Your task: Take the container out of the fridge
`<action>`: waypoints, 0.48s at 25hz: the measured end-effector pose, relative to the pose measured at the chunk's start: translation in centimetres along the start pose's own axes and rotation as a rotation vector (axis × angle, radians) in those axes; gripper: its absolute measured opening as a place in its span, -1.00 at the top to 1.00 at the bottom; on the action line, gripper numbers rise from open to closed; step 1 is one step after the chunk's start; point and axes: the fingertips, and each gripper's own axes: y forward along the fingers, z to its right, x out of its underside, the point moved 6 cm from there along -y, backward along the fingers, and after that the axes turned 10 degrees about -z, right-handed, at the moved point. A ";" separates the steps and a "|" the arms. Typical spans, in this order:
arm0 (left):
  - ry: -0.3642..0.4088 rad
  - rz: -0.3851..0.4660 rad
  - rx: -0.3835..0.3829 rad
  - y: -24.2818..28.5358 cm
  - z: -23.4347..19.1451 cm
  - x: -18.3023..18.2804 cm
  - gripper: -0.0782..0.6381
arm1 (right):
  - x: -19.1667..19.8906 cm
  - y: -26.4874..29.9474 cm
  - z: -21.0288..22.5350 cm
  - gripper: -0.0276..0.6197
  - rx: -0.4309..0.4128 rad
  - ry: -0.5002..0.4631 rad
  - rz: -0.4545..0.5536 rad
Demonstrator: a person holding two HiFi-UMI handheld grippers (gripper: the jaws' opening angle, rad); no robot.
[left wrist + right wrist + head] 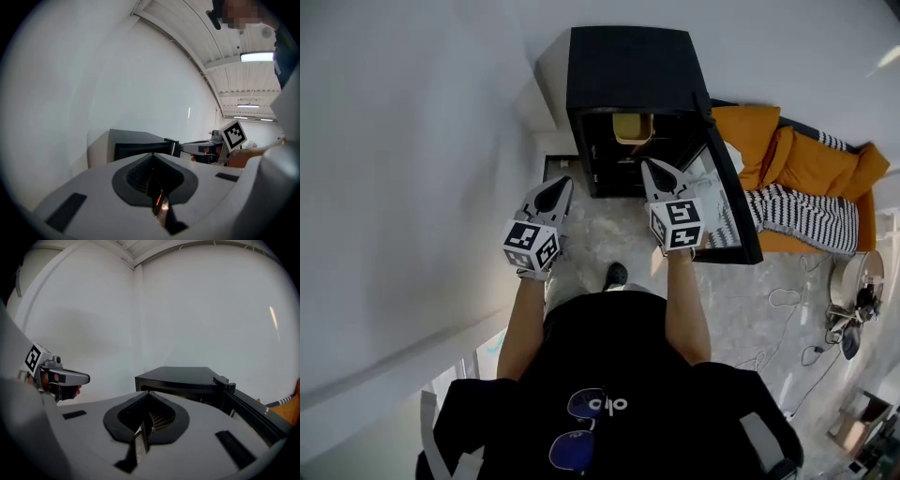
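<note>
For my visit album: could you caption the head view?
Left hand-held gripper and right hand-held gripper, both shut, face an open small black fridge holding a squat yellow container.

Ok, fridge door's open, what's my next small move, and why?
Probably open the right tongs and reach toward the yellow container on the fridge's upper shelf: the door stands open, those tongs are shut and short of the opening.

Home-like corner, black mini fridge point(628, 70), orange sofa point(811, 159), striped blanket point(797, 216), industrial strip lights point(256, 56)

Fridge point(628, 66) mouth unblocked, door point(734, 195) aside
</note>
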 end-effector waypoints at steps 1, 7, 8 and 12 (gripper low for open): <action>0.004 -0.004 0.025 0.5 -0.1 -0.2 0.78 | 0.2 0.0 0.2 0.91 0.009 0.008 -0.003; 0.046 -0.030 0.149 3.5 -1.2 -1.6 0.78 | 0.7 0.1 1.0 0.91 0.087 0.058 -0.015; 0.052 -0.036 0.166 4.0 -1.5 -1.8 0.78 | 0.8 0.3 1.1 0.91 0.100 0.062 -0.020; 0.069 -0.055 0.224 5.4 -2.9 -2.1 0.78 | 1.6 0.8 1.2 0.91 0.153 0.092 -0.037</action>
